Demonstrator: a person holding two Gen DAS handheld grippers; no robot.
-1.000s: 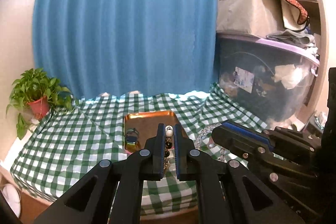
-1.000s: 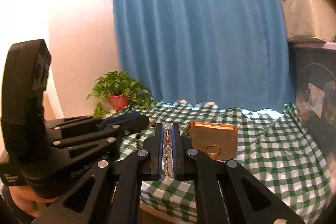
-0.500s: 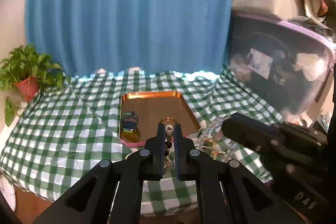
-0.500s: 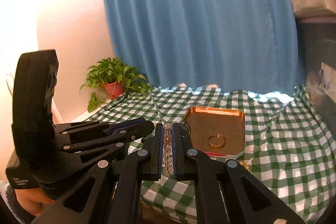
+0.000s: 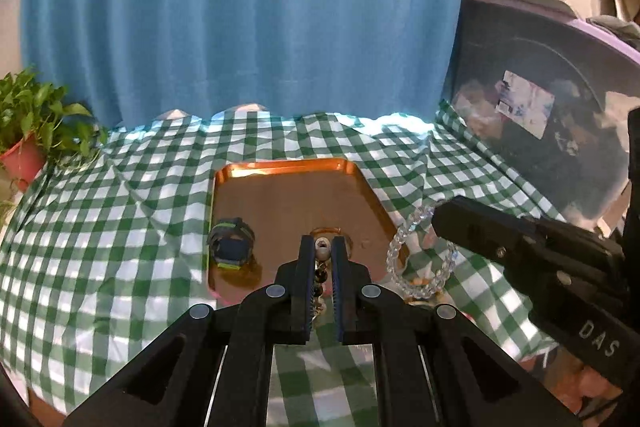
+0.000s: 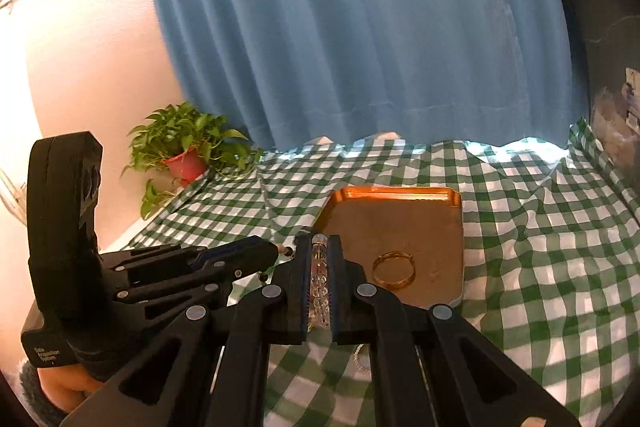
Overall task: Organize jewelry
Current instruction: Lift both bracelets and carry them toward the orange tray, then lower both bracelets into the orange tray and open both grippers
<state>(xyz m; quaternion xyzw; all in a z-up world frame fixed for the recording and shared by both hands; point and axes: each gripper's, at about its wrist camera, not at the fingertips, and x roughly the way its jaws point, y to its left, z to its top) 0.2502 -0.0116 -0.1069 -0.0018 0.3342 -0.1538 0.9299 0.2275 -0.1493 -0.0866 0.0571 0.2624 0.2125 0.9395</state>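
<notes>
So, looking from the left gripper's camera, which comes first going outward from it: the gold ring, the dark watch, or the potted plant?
1. Gold ring: on the copper tray, just past the left gripper tips.
2. Dark watch: at the tray's left edge, off to the side.
3. Potted plant: far left, at the cloth's edge.

We are facing a blue curtain (image 5: 248, 15) hanging beyond the tongs. A green checked tablecloth (image 5: 100, 227) is lying beneath them, a potted plant (image 6: 182, 147) sitting far left.
</notes>
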